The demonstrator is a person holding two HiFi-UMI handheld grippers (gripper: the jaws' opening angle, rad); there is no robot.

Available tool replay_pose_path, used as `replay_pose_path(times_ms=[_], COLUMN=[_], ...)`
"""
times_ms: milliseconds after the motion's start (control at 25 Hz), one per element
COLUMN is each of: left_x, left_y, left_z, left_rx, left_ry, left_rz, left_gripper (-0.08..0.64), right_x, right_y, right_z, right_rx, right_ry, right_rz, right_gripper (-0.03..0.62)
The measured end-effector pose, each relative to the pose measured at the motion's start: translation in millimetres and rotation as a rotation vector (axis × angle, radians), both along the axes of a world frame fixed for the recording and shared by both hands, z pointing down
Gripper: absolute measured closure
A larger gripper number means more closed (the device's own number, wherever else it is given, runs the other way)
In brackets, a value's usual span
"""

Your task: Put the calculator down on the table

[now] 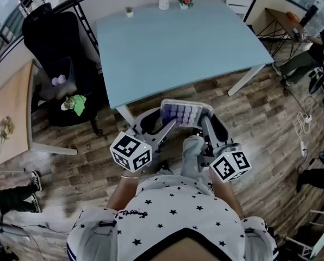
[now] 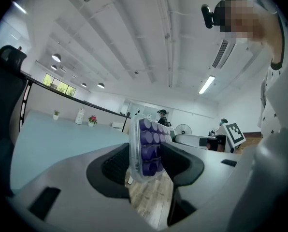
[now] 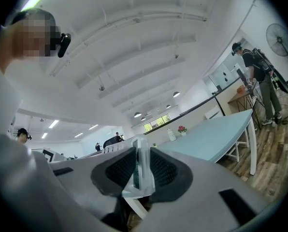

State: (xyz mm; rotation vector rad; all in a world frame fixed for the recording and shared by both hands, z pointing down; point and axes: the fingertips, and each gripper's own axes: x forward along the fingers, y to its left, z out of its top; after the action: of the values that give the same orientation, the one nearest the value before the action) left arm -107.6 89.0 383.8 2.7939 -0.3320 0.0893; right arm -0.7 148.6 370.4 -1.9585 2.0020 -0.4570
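We hold the calculator point(image 1: 184, 113) over the floor point(image 1: 260, 118), just short of the table point(image 1: 178, 48). The left hand-held gripper point(image 2: 146, 170) clamps one end, the right hand-held gripper point(image 3: 141, 175) pinches the other edge. If our hands drift apart or twist unevenly, it could slip and fall.

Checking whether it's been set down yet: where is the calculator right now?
In the head view the calculator sits at centre, gripped between the left tongs and right tongs, off the blue table, just short of its near edge.
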Motion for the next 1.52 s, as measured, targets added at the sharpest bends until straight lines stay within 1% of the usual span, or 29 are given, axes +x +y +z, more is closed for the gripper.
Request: replay_pose_path(times_ms=[120, 320, 480, 880, 1200, 1440, 1520], left_x=[3, 15, 37, 92, 132, 173, 182], left_y=[-14, -43, -69, -123, -157, -184, -188], left_z=[0, 1, 1, 8, 7, 3, 3], left_rx=[0.005, -0.011, -0.005, -0.022, -0.03, -0.033, -0.033], left_ry=[-0.003, -0.007, -0.016, -0.035, -0.044, -0.057, -0.058], left_rz=[-0.038, -0.098, -0.118, -0.154, -0.196, -0.224, -0.235], left_gripper=[0.35, 0.35, 0.35, 0.35, 0.35, 0.35, 0.35], right_x=[5, 20, 44, 100, 141, 184, 193], right_y=[-19, -54, -81, -141, -179, -209, -215], right_z=[0, 1, 3, 10, 9, 7, 6], right_rx=[0.003, 0.004, 0.001, -0.015, -0.022, -0.028, -0.026], right_ry=[-0.002, -0.004, -0.017, -0.038, -0.05, -0.063, -0.063], right_rz=[-0.036, -0.09, -0.108, -0.147, -0.185, -0.213, -0.224], right_gripper=[0.506, 0.506, 0.506, 0.506, 0.506, 0.506, 0.506])
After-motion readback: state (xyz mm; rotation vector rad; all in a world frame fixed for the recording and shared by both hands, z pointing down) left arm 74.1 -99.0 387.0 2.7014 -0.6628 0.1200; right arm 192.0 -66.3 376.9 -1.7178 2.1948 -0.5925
